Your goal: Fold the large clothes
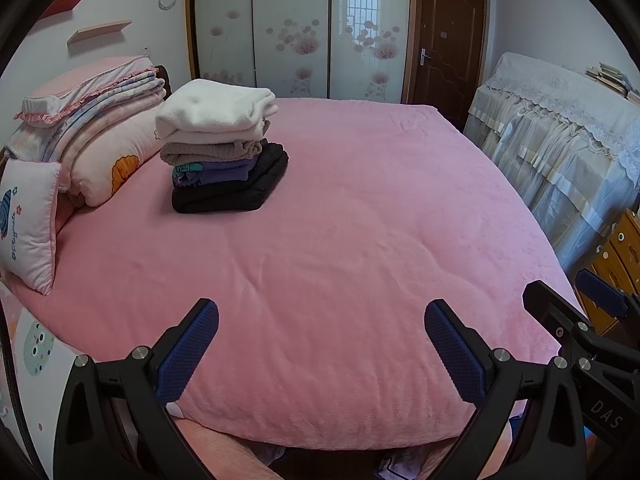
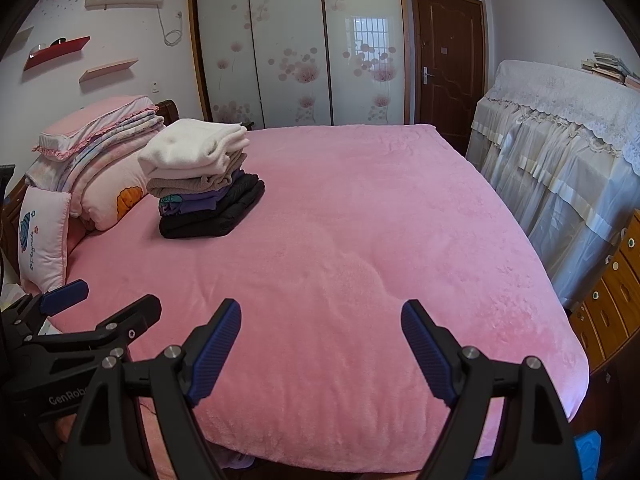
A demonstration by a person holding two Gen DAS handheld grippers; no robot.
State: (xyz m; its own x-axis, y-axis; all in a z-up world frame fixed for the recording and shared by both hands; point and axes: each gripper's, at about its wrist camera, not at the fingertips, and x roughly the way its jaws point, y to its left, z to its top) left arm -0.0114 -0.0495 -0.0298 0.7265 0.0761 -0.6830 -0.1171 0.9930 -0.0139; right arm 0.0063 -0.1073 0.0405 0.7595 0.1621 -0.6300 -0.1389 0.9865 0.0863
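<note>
A stack of folded clothes (image 1: 224, 148) sits on the pink bed (image 1: 360, 240) at the far left, white on top, then beige, purple and black at the bottom; it also shows in the right wrist view (image 2: 200, 184). My left gripper (image 1: 320, 312) is open and empty above the near edge of the bed. My right gripper (image 2: 320, 312) is open and empty, also over the near edge of the bed (image 2: 360, 260). The right gripper shows at the right of the left wrist view (image 1: 572, 292), and the left gripper at the left of the right wrist view (image 2: 116, 296).
Folded bedding and pillows (image 1: 92, 132) lie at the head of the bed. A small pillow (image 1: 28, 224) leans at the left. A lace-covered piece of furniture (image 1: 560, 140) and a wooden drawer unit (image 2: 612, 280) stand at the right. A wardrobe (image 1: 300, 28) and door (image 1: 444, 48) are behind.
</note>
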